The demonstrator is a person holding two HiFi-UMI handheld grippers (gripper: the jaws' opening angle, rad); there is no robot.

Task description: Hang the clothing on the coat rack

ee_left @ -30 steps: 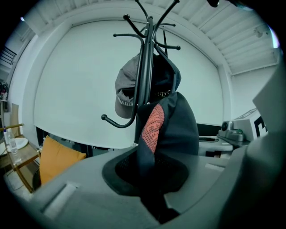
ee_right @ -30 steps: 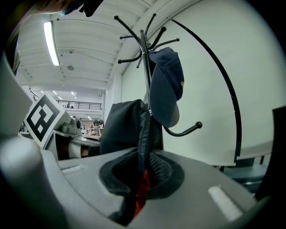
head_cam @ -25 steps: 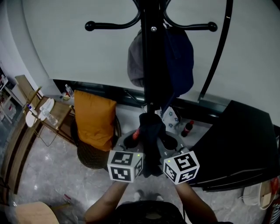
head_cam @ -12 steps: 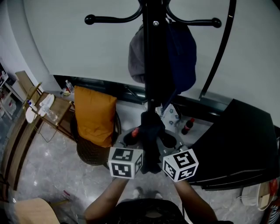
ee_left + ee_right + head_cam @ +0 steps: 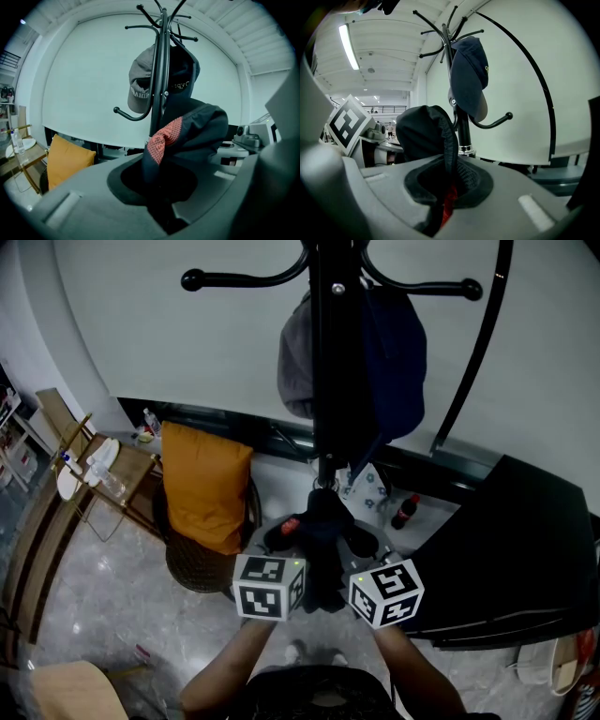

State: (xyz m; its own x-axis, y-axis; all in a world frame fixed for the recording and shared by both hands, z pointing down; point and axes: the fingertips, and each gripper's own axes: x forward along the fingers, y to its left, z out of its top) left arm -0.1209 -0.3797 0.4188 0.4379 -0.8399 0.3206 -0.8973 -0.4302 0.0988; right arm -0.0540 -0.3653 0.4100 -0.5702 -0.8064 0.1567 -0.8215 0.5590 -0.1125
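One dark garment (image 5: 323, 526), bunched, is held low before the coat rack (image 5: 330, 381) pole, well below its arms. Left gripper (image 5: 284, 538) and right gripper (image 5: 362, 546) each have their jaws closed on the cloth. Likely risk: the wadded fabric slips off the bare hook (image 5: 234, 279), or knocks the hung caps (image 5: 298, 362).

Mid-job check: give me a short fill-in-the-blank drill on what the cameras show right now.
1. The left tongs and right tongs are both shut on one dark ____.
2. The rack carries ____ caps.
3. The cushion left of the rack is ____.

Missing words: garment; two; orange.
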